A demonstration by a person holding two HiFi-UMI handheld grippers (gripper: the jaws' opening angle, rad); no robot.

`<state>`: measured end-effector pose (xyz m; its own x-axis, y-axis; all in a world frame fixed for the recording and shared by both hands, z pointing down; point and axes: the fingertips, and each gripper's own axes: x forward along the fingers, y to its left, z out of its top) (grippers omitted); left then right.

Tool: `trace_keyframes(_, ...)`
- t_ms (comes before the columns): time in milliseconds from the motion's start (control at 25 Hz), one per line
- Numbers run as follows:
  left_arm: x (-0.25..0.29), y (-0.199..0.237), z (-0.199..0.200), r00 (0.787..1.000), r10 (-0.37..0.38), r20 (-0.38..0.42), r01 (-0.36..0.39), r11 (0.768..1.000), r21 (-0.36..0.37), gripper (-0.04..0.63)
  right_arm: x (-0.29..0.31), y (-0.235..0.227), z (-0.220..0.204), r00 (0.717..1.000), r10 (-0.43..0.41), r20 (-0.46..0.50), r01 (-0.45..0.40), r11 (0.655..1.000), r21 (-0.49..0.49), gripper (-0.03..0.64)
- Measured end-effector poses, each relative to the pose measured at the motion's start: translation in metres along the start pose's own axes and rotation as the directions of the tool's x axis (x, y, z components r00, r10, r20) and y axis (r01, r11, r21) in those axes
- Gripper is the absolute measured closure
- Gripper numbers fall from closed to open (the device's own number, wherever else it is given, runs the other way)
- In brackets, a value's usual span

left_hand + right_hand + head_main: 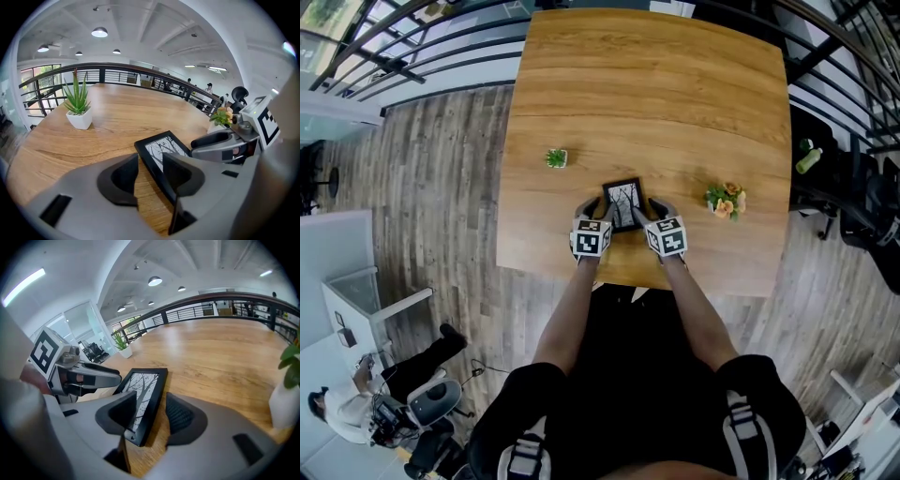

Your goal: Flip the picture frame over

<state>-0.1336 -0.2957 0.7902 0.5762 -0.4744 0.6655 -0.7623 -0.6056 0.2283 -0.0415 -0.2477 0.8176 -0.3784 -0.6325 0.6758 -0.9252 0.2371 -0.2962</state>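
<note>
Fingers (123, 180) of left gripper (596, 210) are standing apart, straddling near-left corner of picture frame (623, 203), not pinching | right gripper (650, 211) is gaping likewise astride near-right corner | frame is lying picture-up near table (656, 94) near edge, long axis running near-to-far, both grippers equally close

Wooden table (656, 84): picture frame (623, 203) face-up near front edge, small potted plant (556, 158) to left, flower pot (726, 201) to right.
</note>
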Motion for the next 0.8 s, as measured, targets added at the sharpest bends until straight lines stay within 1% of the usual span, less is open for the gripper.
trace_keyframes(160,-0.015,0.0,0.006,0.999,0.036,0.029,-0.037,0.999,0.017,0.433,-0.009,0.008,0.006,0.999,0.039,0.011,-0.038,0.999,-0.027,0.447)
trace_keyframes(280,-0.028,-0.003,0.011,0.997,0.05,0.054,-0.051,0.999,0.019,0.434,-0.02,0.018,0.014,0.998,0.061,0.025,-0.06,0.996,-0.071,0.521)
trace_keyframes(320,-0.033,-0.004,0.012,0.997,0.054,0.063,-0.055,0.998,0.018,0.443,-0.023,0.02,0.016,0.997,0.068,0.03,-0.066,0.994,-0.083,0.55)
trace_keyframes(440,-0.046,-0.004,0.019,0.99,0.082,0.111,-0.083,0.997,0.004,0.518,-0.031,0.026,0.024,0.995,0.09,0.046,-0.083,0.989,-0.12,0.608)
trace_keyframes(600,-0.064,-0.004,0.027,0.975,0.133,0.178,-0.129,0.991,-0.034,0.561,-0.043,0.026,0.029,0.995,0.092,0.047,-0.082,0.981,-0.178,0.611)
trace_keyframes(800,-0.08,-0.013,0.026,0.967,0.158,0.201,-0.142,0.986,-0.092,0.574,-0.064,0.012,0.028,0.996,0.082,0.034,-0.075,0.98,-0.184,0.611)
